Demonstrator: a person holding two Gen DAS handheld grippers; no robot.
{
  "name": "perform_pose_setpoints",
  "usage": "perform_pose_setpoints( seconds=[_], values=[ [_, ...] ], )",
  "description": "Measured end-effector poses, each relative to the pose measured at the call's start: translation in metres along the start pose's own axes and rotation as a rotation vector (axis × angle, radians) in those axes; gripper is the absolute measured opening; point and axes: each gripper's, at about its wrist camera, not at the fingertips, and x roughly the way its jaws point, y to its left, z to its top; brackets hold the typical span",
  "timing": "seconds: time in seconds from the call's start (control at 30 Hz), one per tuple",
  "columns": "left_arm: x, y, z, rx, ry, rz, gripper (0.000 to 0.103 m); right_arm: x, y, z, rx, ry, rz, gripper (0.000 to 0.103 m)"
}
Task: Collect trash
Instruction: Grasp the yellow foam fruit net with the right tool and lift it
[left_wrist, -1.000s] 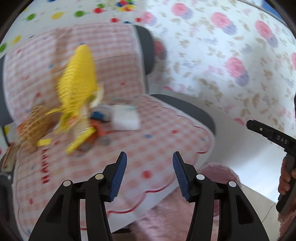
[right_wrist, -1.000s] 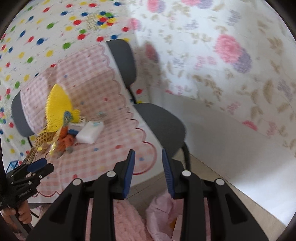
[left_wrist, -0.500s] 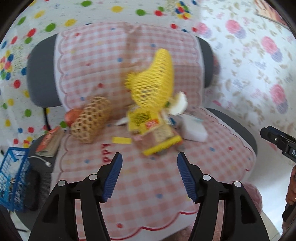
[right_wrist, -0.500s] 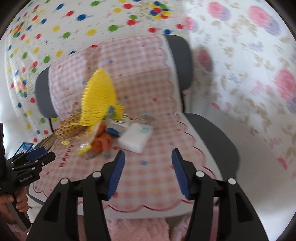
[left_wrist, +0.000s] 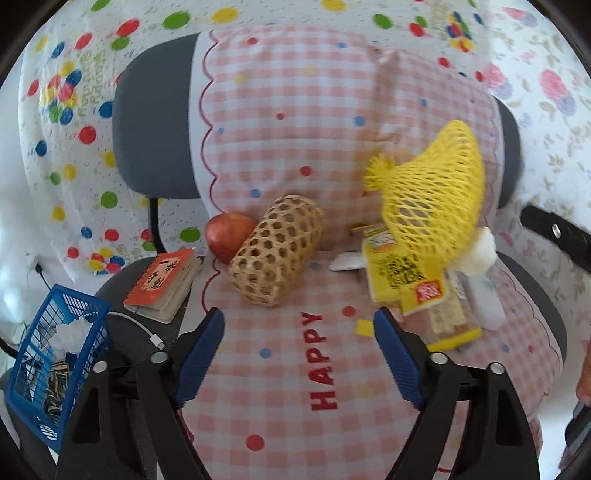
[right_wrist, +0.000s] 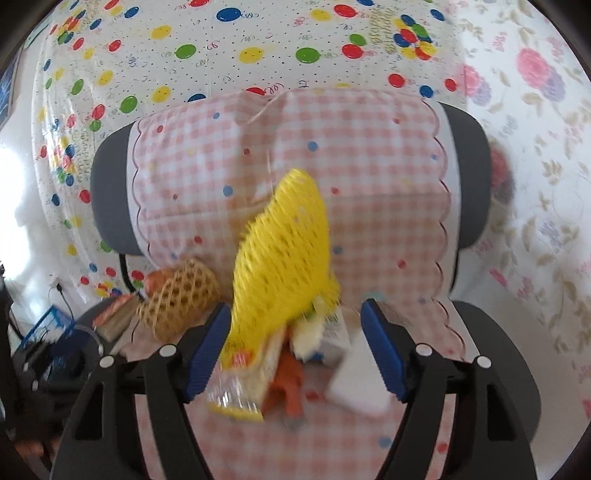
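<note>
A pile of trash lies on the pink checked chair cover: a yellow foam fruit net, a yellow snack wrapper, a white crumpled tissue and a small yellow scrap. My left gripper is open and empty, in front of the seat. My right gripper is open and empty, its jaws to either side of the yellow net and wrapper. An orange piece and a white box lie beside them.
A woven bamboo tube, a red apple and an orange notebook lie at the seat's left. A blue basket with trash stands lower left. A white cable runs by it.
Both grippers swung left to face the chair and came closer. Both have opened wider. The trash pile now fills the right wrist view between the jaws.
</note>
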Motion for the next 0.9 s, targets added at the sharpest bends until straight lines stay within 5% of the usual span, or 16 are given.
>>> perform_pose_setpoints(
  seconds=[0.17, 0.3, 0.53, 0.57, 0.6, 0.67, 0.8, 0.9],
  values=[
    [0.010, 0.018, 0.001, -0.024, 0.017, 0.023, 0.084, 0.035, 0.013, 0.025, 0.008, 0.000, -0.018, 0.071],
    [0.014, 0.029, 0.000, -0.044, 0.028, 0.033, 0.084, 0.054, 0.014, 0.037, 0.058, -0.001, -0.037, 0.059],
    [0.013, 0.025, -0.006, -0.034, 0.042, 0.022, 0.084, 0.086, 0.007, 0.037, 0.130, 0.094, -0.035, 0.068],
    [0.013, 0.024, -0.007, -0.031, 0.043, 0.022, 0.084, 0.088, 0.005, 0.035, 0.142, 0.106, -0.026, 0.063],
    [0.012, 0.022, -0.008, -0.027, 0.044, 0.019, 0.084, 0.089, 0.001, 0.033, 0.159, 0.117, -0.014, 0.040],
    [0.011, 0.019, -0.009, -0.020, 0.047, 0.016, 0.084, 0.087, -0.008, 0.032, 0.195, 0.140, 0.024, 0.016],
    [0.008, 0.008, -0.011, 0.001, 0.046, -0.002, 0.084, 0.048, -0.019, 0.041, 0.166, 0.020, 0.042, 0.013],
    [0.004, -0.005, -0.009, 0.027, 0.038, -0.027, 0.085, -0.004, -0.023, 0.051, 0.096, -0.140, -0.035, 0.013]
  ],
)
